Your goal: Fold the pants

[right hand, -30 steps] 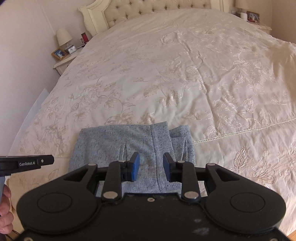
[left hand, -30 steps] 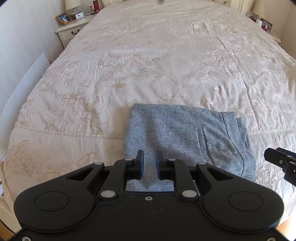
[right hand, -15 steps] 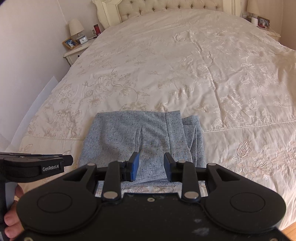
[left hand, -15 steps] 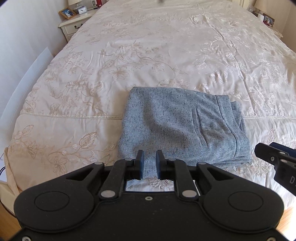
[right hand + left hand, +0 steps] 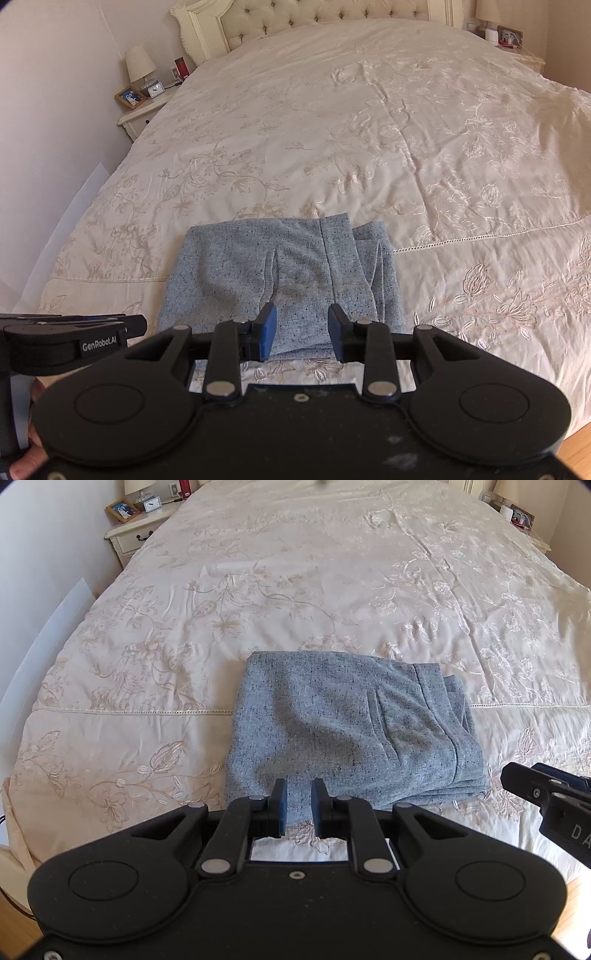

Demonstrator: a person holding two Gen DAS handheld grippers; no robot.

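Observation:
Grey speckled pants (image 5: 351,731) lie folded in a compact rectangle near the foot edge of the bed; they also show in the right wrist view (image 5: 280,280). My left gripper (image 5: 298,806) hovers just short of the fold's near edge, jaws a small gap apart and empty. My right gripper (image 5: 302,336) hovers over the near edge too, jaws wider apart and empty. The right gripper's tip shows at the right edge of the left wrist view (image 5: 546,794), and the left gripper at the left edge of the right wrist view (image 5: 70,336).
A cream embroidered bedspread (image 5: 332,572) covers the wide bed (image 5: 406,129). A nightstand (image 5: 133,535) with a photo frame and clock stands at the far left, next to the wall. A tufted headboard (image 5: 314,18) is at the back. Wood floor shows at bottom right.
Both grippers have pulled back toward the foot of the bed and risen, so the folded pants lie farther ahead. The right gripper's jaws have widened slightly. The pants have not moved.

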